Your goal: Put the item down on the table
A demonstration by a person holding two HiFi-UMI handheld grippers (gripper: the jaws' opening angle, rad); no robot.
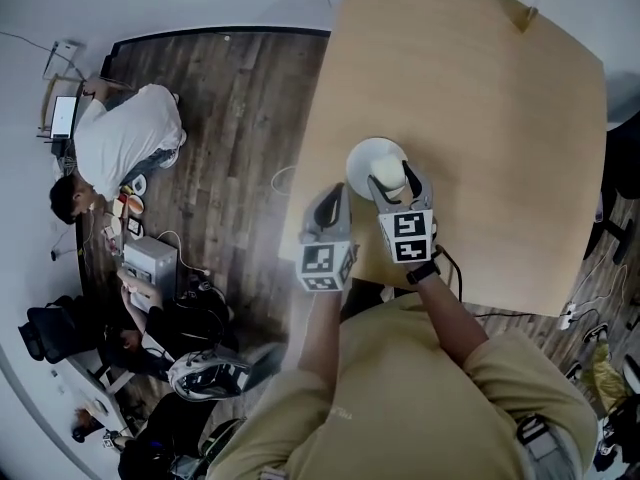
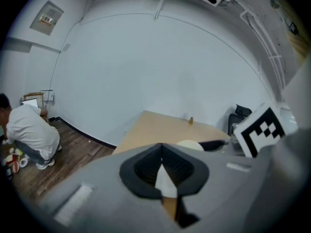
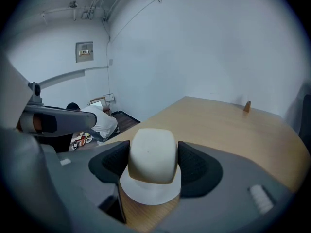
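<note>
tiny brown object (image 3: pixel 247 106) unidentifiable, item (image 3: pixel 151 155) partly behind jaws

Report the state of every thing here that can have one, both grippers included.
white hat: upright, clamped by its crown, over the table; whether the brim touches the table cannot be told.
right gripper: shut on the white hat.
left gripper: jaws together, holding nothing.
small brown piece: standing near the table's far edge.

The item (image 3: pixel 148 154) sits between the right gripper (image 3: pixel 154 163) jaws, over the table (image 1: pixel 480 118) near edge; the left gripper (image 1: pixel 333 206) lies just left.
</note>
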